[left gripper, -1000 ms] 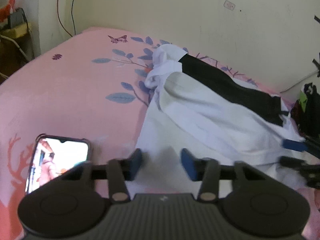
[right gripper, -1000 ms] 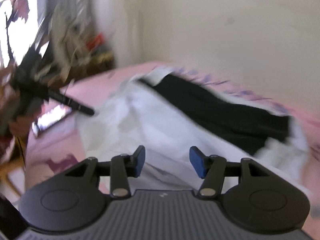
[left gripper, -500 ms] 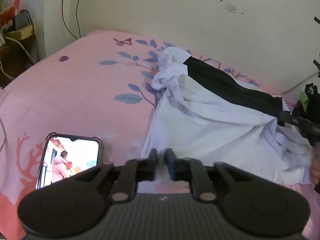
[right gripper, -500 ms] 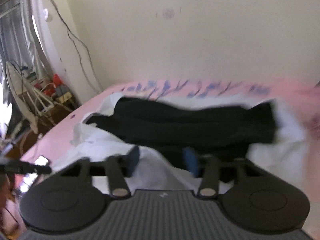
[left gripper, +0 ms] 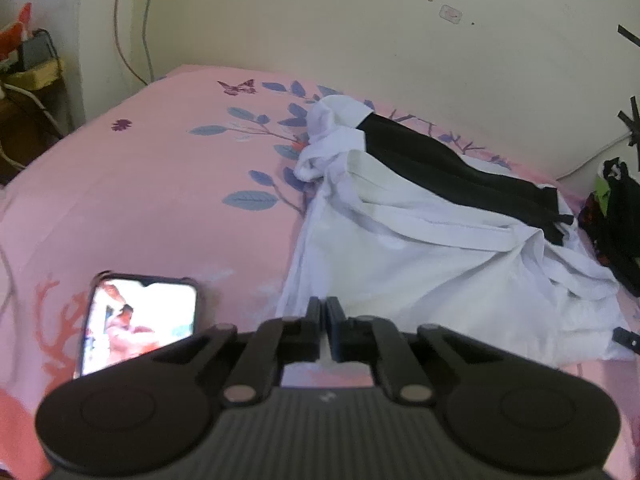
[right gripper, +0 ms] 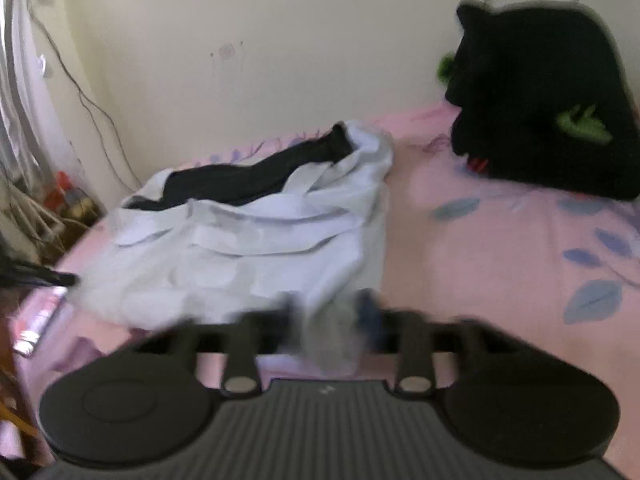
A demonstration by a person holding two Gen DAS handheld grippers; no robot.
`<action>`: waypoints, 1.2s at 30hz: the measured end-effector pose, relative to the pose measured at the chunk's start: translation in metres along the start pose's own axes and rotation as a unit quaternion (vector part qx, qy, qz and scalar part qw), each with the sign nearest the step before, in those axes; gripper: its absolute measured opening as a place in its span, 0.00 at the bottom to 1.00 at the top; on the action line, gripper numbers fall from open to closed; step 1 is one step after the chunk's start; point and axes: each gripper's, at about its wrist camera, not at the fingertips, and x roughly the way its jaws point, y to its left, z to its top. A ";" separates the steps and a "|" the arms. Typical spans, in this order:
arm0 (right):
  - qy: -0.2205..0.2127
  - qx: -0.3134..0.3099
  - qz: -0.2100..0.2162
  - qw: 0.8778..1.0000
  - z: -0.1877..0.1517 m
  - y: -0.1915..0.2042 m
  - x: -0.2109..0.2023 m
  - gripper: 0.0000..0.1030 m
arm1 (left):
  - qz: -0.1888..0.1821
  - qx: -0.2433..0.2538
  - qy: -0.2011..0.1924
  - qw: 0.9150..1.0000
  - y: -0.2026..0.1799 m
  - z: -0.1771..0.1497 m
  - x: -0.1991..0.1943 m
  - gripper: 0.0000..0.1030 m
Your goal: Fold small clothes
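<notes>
Lying crumpled on the pink bed (left gripper: 160, 184), toward its far edge by the wall: white garment (left gripper: 420, 248), with a black garment (left gripper: 448, 168) stretched along its far side. Spread in loose folds, near hem reaching toward the bed's near edge. Pinched at that near hem by the left tongs (left gripper: 324, 320), fingers pressed together on a bit of white fabric at the tips. Same white garment (right gripper: 260, 248) seen from the right wrist view, black garment (right gripper: 256, 176) resting in its upper folds. Hovering low at the garment's near corner: right tongs (right gripper: 332, 320), fingers apart, heavily blurred, white cloth showing between them; cannot tell whether any cloth is actually caught.

Resting face up just left of the white garment, near the bed's near edge: phone (left gripper: 140, 320), screen lit. Sitting at the bed's right corner by the wall: black bag (right gripper: 540, 100) with green markings. Hanging down the wall at the bed's far left corner: cables (left gripper: 132, 20).
</notes>
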 end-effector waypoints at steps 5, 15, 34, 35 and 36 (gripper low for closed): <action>0.013 -0.023 -0.027 0.999 0.005 -0.007 -0.015 0.00 | 0.020 0.012 0.017 1.000 0.004 -0.017 -0.017 0.04; 0.003 -0.032 0.048 0.998 0.032 0.001 -0.003 0.01 | -0.001 0.020 -0.031 0.999 -0.011 0.010 -0.030 0.08; -0.008 0.029 0.058 0.998 0.068 -0.017 0.088 0.01 | -0.065 -0.032 -0.014 0.997 -0.029 0.062 0.075 0.11; -0.016 0.028 0.064 0.997 0.069 -0.016 0.081 0.03 | -0.064 -0.037 -0.021 0.997 -0.029 0.062 0.071 0.11; -0.026 0.021 0.079 0.996 0.071 -0.012 0.073 0.15 | -0.065 -0.041 -0.028 0.997 -0.031 0.059 0.064 0.11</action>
